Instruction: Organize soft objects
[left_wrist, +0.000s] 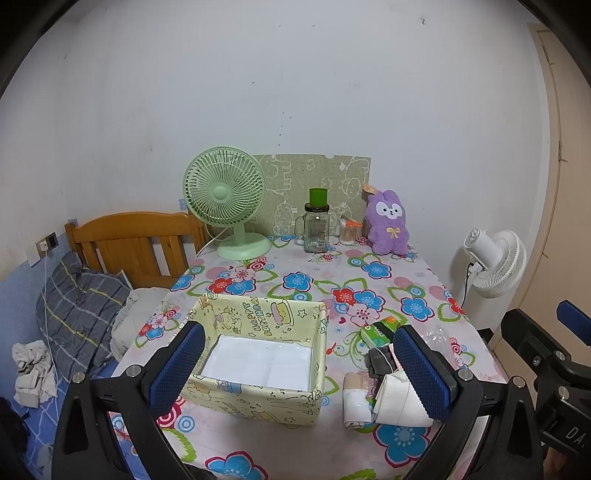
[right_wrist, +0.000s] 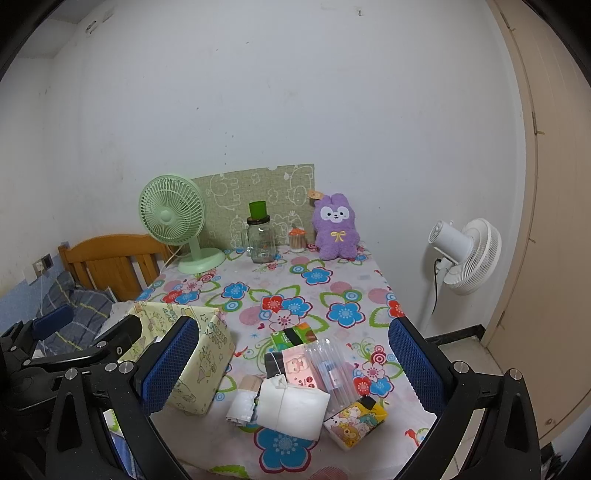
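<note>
While both tools hang spread and empty, left tool (left_wrist: 299, 363) faces the yellow box (left_wrist: 258, 354), right tool (right_wrist: 295, 365) the folded white cloth (right_wrist: 291, 406).

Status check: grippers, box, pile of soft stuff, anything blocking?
Left gripper open, right gripper open, both empty. Yellow box empty, open top. Soft pile beside it on the table, untouched. Nothing in the way.

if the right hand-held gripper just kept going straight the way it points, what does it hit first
Probably the pile of small soft items: the open right hand-held gripper frames the white folded cloth and the packets behind it. Depth is unclear, so it might pass above them.
</note>
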